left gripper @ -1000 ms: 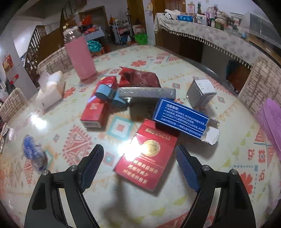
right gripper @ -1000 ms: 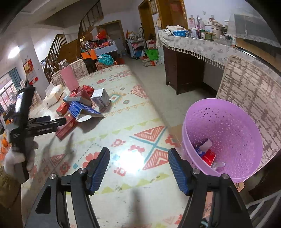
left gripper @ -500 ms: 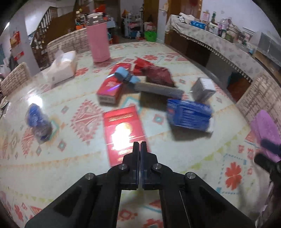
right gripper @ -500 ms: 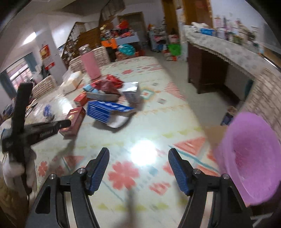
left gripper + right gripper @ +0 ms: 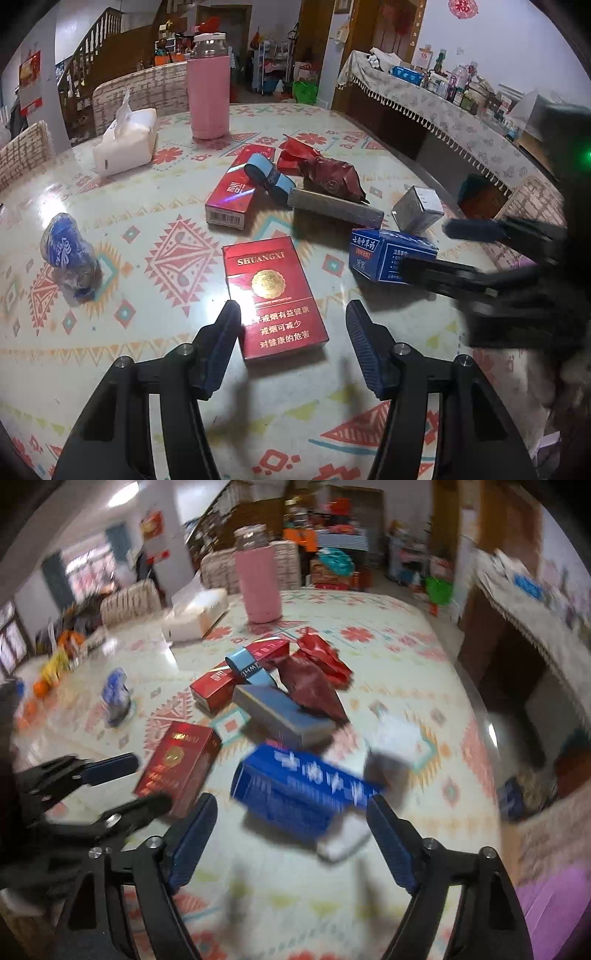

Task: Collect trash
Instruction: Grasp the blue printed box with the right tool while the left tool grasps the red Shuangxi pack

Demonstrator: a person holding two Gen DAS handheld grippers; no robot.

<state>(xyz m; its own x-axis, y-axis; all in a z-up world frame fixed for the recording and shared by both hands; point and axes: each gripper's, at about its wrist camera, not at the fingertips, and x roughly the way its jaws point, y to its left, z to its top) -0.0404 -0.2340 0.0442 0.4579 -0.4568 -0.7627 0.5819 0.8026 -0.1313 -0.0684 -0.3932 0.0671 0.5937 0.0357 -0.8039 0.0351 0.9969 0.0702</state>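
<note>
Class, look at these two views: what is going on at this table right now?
A person is clearing trash off a patterned table with two hand-held grippers. The left gripper, jaws just reopened and empty, straddles the near end of a red Shuangxi cigarette carton. The right gripper, opening wider, closes in on a blue toothpaste box. Nothing is held yet.

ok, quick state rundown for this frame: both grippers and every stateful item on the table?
left gripper: open, jaws just reopened, astride the near end of the red cigarette pack, no contact visible
right gripper: open, just widened, empty, over the blue box
red cigarette pack: flat, closed
blue box: on its side, end flap torn open
pink bottle: upright, capped
tissue pack: open, tissue sticking out
</note>
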